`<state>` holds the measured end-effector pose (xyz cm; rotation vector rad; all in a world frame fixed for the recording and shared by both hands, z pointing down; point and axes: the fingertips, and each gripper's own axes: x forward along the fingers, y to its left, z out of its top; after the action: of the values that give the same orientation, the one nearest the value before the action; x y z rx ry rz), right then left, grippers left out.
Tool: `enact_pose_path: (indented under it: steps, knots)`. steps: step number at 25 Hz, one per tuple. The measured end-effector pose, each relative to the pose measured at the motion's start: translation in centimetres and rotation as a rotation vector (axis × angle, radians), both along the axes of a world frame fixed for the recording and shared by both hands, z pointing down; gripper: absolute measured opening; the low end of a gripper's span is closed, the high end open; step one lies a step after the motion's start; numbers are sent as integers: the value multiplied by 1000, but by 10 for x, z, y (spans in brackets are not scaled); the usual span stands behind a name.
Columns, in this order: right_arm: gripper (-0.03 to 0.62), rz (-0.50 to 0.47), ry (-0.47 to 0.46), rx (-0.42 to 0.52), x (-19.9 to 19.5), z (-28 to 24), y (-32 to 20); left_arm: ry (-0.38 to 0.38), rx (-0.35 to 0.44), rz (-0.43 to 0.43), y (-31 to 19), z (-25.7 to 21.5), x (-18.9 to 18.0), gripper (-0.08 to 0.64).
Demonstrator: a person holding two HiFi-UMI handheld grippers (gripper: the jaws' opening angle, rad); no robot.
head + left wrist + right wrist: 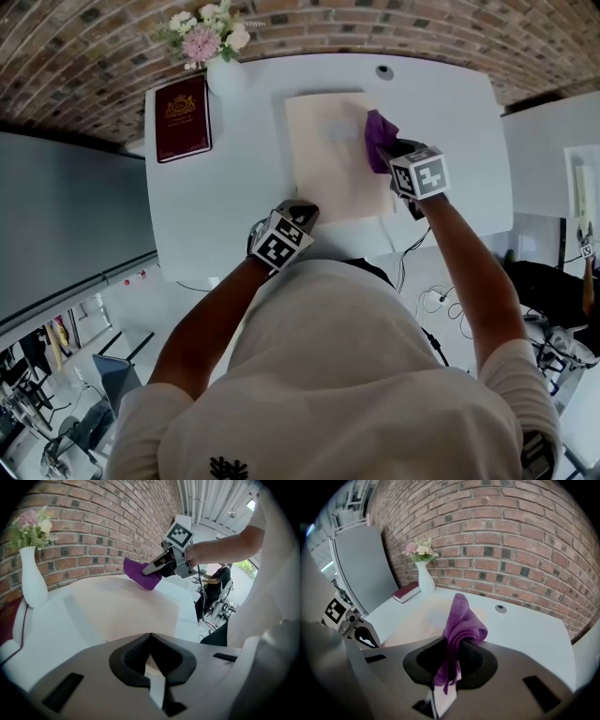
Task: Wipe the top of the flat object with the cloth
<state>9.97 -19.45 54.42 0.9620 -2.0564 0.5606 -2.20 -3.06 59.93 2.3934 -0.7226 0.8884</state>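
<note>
A flat beige board [328, 159] lies on the white table [450, 122]. It also shows in the left gripper view as the board [117, 611] and in the right gripper view as the board [424, 618]. My right gripper [394, 155] is shut on a purple cloth [377, 136], held over the board's far right part. The cloth [139, 576] hangs from the right gripper [157, 569] and seems to touch the board. A bunch of the cloth [461, 618] stands up between the jaws of the right gripper [457, 641]. My left gripper [298, 214], seen as the left gripper [150, 637], sits shut at the board's near left corner.
A maroon book [182, 117] lies at the table's far left, beside a white vase [225, 70] of flowers. A small round grommet [384, 71] sits at the table's far edge. A brick wall [511, 536] runs behind the table. Cables [441, 300] hang below the near edge.
</note>
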Motion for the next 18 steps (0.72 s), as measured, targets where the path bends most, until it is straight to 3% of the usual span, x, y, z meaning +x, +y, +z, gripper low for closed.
enact_pose_path:
  steps: [7, 12, 18]
  knots:
    - [84, -134, -125, -38, -93, -17, 37, -11, 15, 20, 1, 0, 1, 23]
    - [84, -241, -132, -79, -149, -3, 68, -15, 31, 23, 1, 0, 0, 25]
    - [84, -284, -120, -99, -175, 22, 83, -21, 41, 32, 2, -1, 0, 25]
